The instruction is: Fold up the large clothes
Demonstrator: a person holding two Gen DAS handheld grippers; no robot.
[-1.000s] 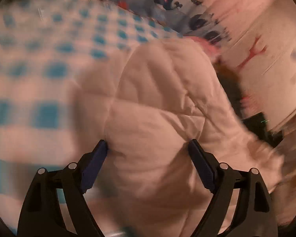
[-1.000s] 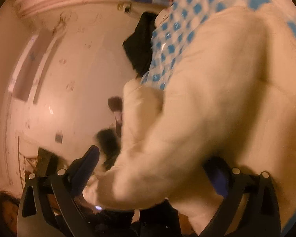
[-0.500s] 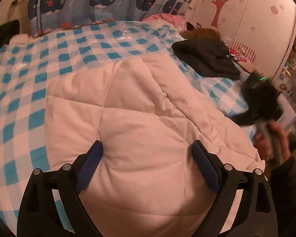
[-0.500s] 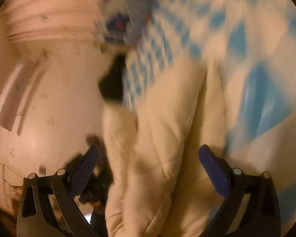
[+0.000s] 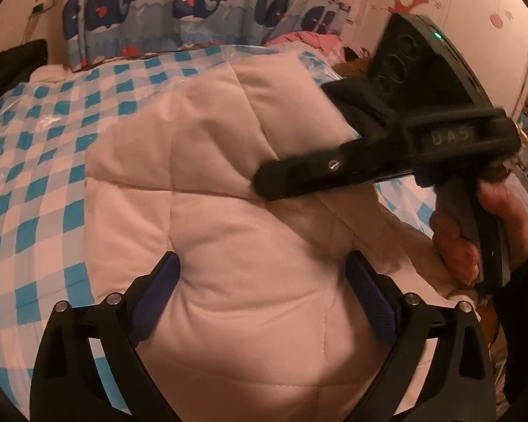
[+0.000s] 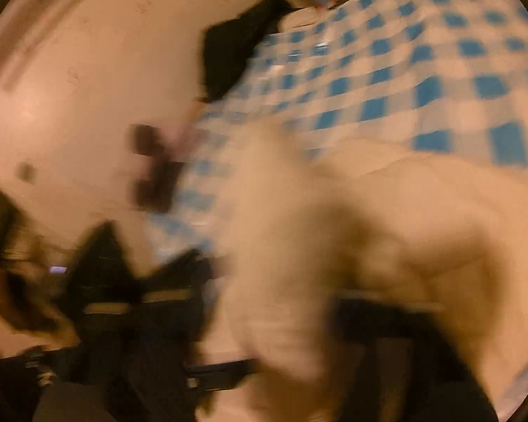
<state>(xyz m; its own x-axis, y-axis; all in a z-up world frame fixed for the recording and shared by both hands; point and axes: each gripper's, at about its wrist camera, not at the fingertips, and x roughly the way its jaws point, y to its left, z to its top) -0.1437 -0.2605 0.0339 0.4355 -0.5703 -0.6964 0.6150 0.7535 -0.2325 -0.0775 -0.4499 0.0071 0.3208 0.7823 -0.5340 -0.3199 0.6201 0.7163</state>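
Cream quilted padded coat [image 5: 250,218] lay on the blue-and-white checked bedcover [image 5: 35,176], filling the centre. Left gripper [image 5: 264,292], at 6 o'clock, hovered with jaws opening, apart over the coat. Right gripper [image 5: 264,179], at 3 o'clock, had jaws closing on a raised coat fold; its own view was blurred.

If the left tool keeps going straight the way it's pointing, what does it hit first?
Most likely the cream quilted coat. The left tool angles down with its jaws spread wide over the padded fabric, which fills the space ahead between its fingers. Depth is hard to judge, but nothing else lies in between.
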